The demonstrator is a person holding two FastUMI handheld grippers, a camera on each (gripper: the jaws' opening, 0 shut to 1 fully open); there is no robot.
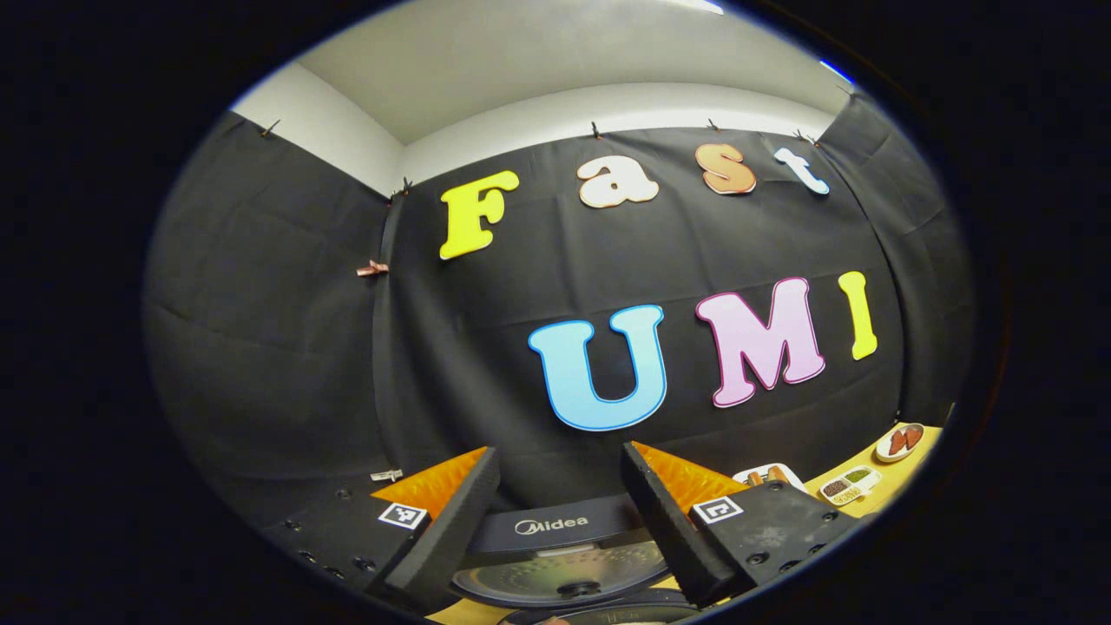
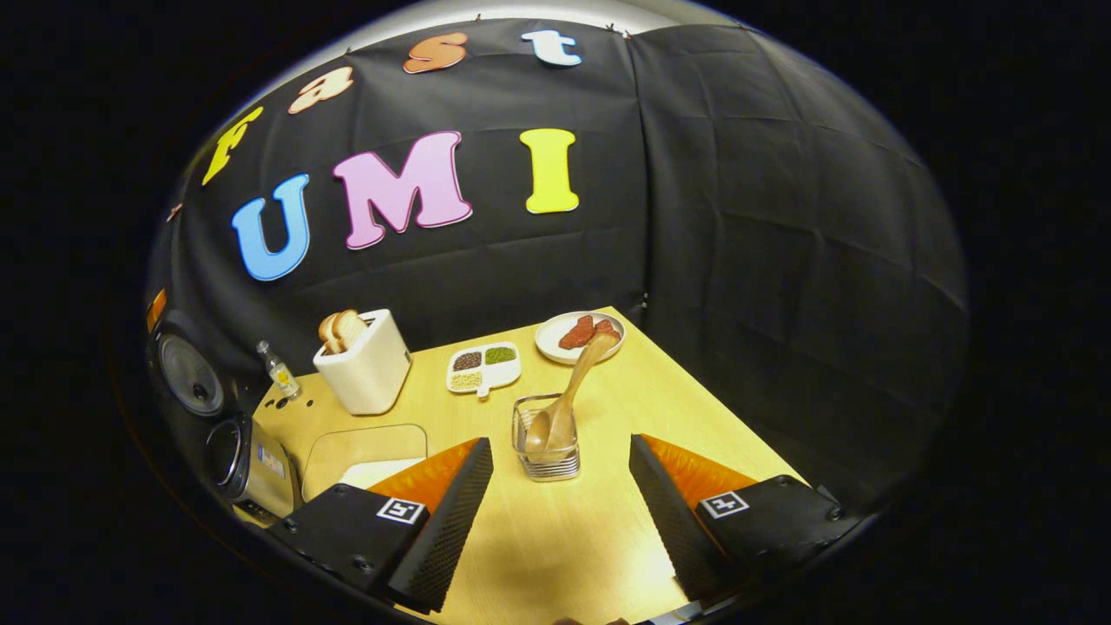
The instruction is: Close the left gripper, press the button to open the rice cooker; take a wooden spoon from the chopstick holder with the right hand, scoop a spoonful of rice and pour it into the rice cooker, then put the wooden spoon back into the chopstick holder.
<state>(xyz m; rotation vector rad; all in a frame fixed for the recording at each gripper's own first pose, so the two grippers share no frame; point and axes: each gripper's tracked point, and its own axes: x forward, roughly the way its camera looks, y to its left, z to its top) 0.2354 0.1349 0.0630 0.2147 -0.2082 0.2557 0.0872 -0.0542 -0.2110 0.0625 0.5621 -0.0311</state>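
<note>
In the left gripper view, my left gripper point(image 1: 560, 460) is open, and the rice cooker point(image 1: 555, 525) stands just beyond its fingers with the lid raised and the round inner plate point(image 1: 560, 577) showing. In the right gripper view, my right gripper point(image 2: 560, 443) is open above the table and holds nothing. Just ahead of its fingertips stands the clear chopstick holder point(image 2: 545, 451). The wooden spoon point(image 2: 568, 395) sits in it bowl down, its handle leaning up to the right. The open rice cooker point(image 2: 247, 469) is at the far left, and beside it is a clear container of rice point(image 2: 364, 456).
On the wooden table point(image 2: 555, 538) stand a white toaster point(image 2: 364, 365) with bread, a small bottle point(image 2: 279, 371), a divided dish of grains point(image 2: 483, 366) and a plate of red slices point(image 2: 580, 337). The black cloth wall closes the back and right sides.
</note>
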